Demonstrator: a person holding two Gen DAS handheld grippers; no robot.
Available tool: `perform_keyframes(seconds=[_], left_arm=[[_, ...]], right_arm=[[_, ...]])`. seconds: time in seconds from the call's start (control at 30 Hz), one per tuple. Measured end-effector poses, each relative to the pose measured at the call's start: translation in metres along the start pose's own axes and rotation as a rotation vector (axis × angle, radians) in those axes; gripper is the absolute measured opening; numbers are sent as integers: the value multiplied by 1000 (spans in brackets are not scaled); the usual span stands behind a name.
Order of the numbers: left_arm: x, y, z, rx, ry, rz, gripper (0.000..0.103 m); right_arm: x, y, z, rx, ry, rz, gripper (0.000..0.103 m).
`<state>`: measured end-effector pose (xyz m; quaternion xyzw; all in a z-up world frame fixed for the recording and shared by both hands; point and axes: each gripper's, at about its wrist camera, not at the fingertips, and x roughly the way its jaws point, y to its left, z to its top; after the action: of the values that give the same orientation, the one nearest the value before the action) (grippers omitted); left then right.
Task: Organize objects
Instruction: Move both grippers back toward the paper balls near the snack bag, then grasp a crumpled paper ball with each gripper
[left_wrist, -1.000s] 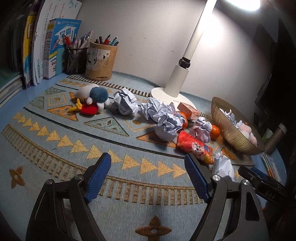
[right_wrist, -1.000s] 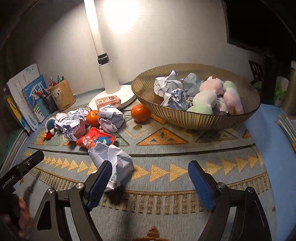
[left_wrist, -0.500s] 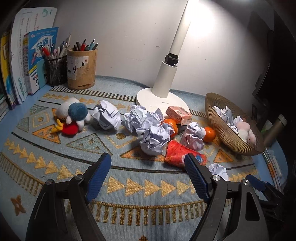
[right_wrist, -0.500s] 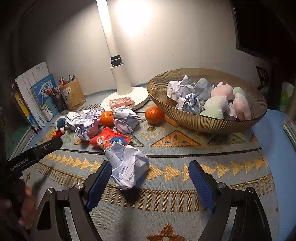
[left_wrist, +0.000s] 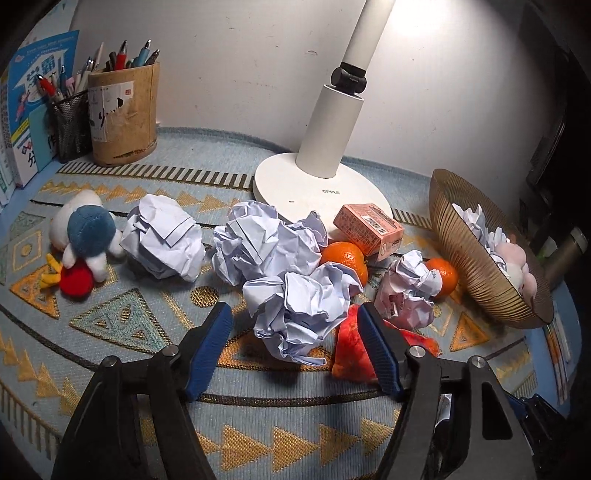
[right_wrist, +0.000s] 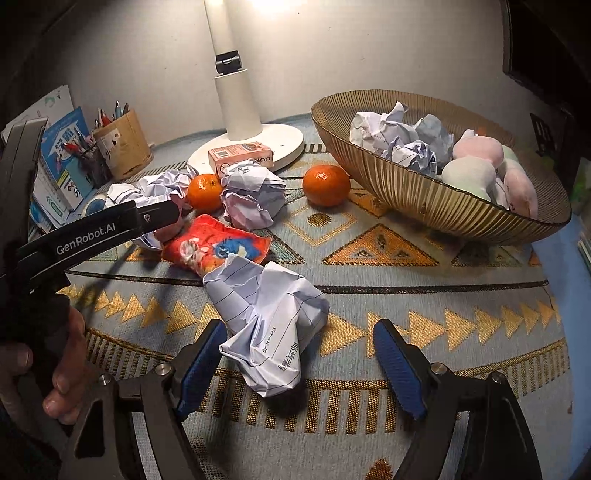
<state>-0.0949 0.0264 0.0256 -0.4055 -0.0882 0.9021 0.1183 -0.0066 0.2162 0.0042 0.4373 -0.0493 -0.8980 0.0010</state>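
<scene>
While its jaws close, half open, the left gripper (left_wrist: 295, 328) brackets a paper ball (left_wrist: 301, 314), pads not touching. The right gripper (right_wrist: 301, 349), also half open and closing, brackets a lined wad (right_wrist: 269, 325); the bowl (right_wrist: 424, 203) lies at 1 o'clock.

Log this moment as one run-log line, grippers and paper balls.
left gripper: closing around crumpled paper ball | right gripper: closing around lined paper wad | bowl: part-filled

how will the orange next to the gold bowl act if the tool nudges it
The orange looks round and smooth, so it would probably roll across the flat mat. It sits apart from the gold bowl, so it may roll against its wall.
</scene>
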Motion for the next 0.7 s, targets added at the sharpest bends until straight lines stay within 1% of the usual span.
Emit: perform_keyframes(seconds=[0.03, 0.07, 0.1, 0.13, 0.17, 0.23, 0.3, 0.37, 0.47, 0.6, 0.7], left_arm=[[2, 0, 0, 0, 4, -7, 52], [2, 0, 0, 2, 9, -26, 47], [1, -2, 0, 10, 0, -22, 45], [0, -4, -1, 21, -7, -15, 44], [-1, -6, -2, 28, -9, -16, 43], [-5, -9, -3, 37, -23, -19, 42], [-13, -10, -6, 39, -36, -16, 41], [-25, -12, -10, 37, -47, -18, 41], [-46, -16, -19, 42, -71, -21, 41], [-68, -25, -39, 32, -84, -37, 41], [-76, -34, -56, 31, -82, -36, 41]], right_arm=[[1, 1, 0, -8, 4, 2, 66], [2, 3, -1, -17, 10, 7, 61], [1, 5, -1, -25, 9, 7, 58], [0, 6, -2, -33, -1, 6, 46], [-1, 8, -2, -38, -7, 0, 42], [-3, 8, -3, -36, -14, -3, 41], [-9, 3, -3, -14, -39, 8, 40], [-17, -4, -2, 15, -61, 15, 40], [-29, -18, -2, 45, -81, 0, 40], [-40, -39, -5, 83, -82, -16, 40], [-41, -48, -9, 73, -60, 4, 40]])
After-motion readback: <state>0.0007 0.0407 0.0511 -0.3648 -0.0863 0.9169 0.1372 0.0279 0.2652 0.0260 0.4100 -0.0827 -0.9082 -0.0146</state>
